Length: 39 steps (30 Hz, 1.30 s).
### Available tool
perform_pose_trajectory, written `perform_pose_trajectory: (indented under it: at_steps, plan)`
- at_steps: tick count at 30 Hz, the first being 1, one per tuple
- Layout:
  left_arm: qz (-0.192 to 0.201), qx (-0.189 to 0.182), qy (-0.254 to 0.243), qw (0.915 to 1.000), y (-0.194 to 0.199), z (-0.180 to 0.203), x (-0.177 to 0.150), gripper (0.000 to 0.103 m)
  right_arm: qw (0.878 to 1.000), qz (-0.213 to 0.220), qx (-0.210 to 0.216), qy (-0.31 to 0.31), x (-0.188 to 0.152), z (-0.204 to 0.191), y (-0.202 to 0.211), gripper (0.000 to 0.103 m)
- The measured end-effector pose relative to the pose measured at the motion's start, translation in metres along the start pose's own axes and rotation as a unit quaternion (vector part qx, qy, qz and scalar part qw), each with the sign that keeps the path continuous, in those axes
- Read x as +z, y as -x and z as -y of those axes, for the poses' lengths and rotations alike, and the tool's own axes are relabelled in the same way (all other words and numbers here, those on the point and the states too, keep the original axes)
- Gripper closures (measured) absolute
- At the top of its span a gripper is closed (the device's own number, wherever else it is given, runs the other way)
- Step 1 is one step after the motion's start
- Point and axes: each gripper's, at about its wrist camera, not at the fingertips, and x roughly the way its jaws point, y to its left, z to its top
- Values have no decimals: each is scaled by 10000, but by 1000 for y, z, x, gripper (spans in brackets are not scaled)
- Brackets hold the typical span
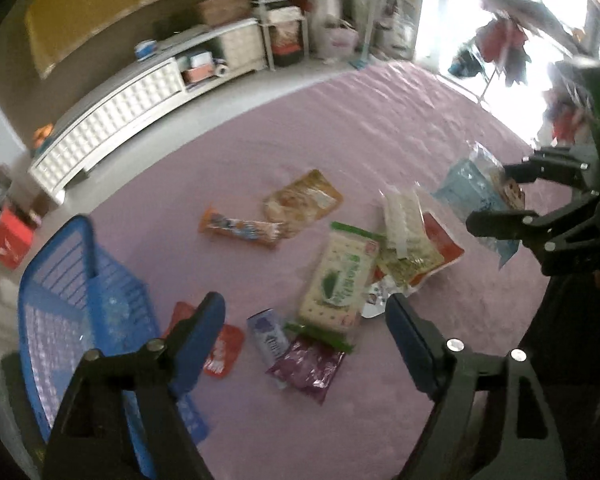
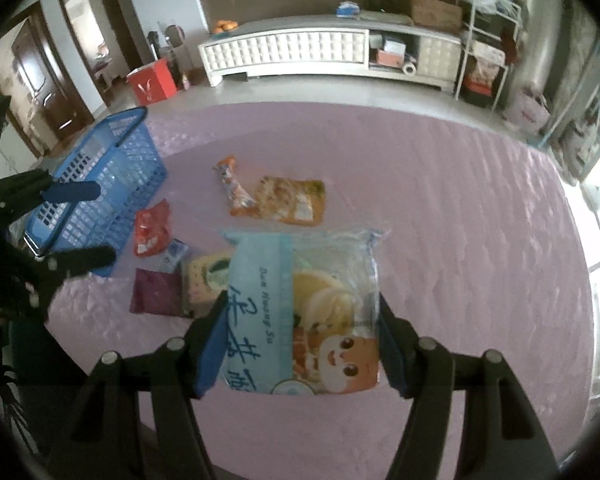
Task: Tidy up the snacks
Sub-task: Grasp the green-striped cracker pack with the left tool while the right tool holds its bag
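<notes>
On purple mat (image 2: 460, 208): 1 blue basket (image 2: 112, 184); right hand-held gripper (image 2: 300, 340) holds blue packet (image 2: 300, 300); left (image 1: 306, 320) wide.

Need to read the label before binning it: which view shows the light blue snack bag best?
Right wrist view: the light blue snack bag fills the centre, print facing the camera. Left wrist view shows it small, blurred, at the edge.

left gripper (image 1: 306, 316) frame: matte black plastic arms with triangular cut-outs
left gripper fingers (image 1: 198, 338): flat blue pads on the inner faces
left gripper fasteners: round silver screw heads at the arm joints
right gripper (image 2: 300, 344) frame: same black linkage, silver screws
right gripper fingers (image 2: 210, 350): blue pads
right gripper body: small green light behind the arms, seen from the left wrist
</notes>
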Motion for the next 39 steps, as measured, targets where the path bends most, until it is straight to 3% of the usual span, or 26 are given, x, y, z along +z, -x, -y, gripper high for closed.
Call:
perform_pose_trajectory:
  at_steps: [11,22,23,25,28,33,39]
  plan:
    - [-844,-227,-554,9946,-81,29,14,22,9989,-130,340,-303,-18,17,-30,33]
    - [-1222,-315,-812,9887,-138,35,16,22,9984,-301,350,-340,-20,30,-58,33]
    - [-1225,-316,-828,9885,-140,35,16,23,9984,-299,342,-335,-19,30,-59,33]
    - [-1187,-345,-835,9888,-142,36,15,37,9985,-285,348,-320,-19,30,-59,33]
    - [-1252,-545,-650,9885,-146,34,18,47,9983,-302,370,-338,-20,31,-61,33]
    - [-1184,-476,-633,9898,-136,34,15,48,9962,-389,479,-616,-22,40,-61,33]
    - [-736,-436,-424,9954,-92,31,13,48,9974,-340,304,-554,-16,33,-46,33]
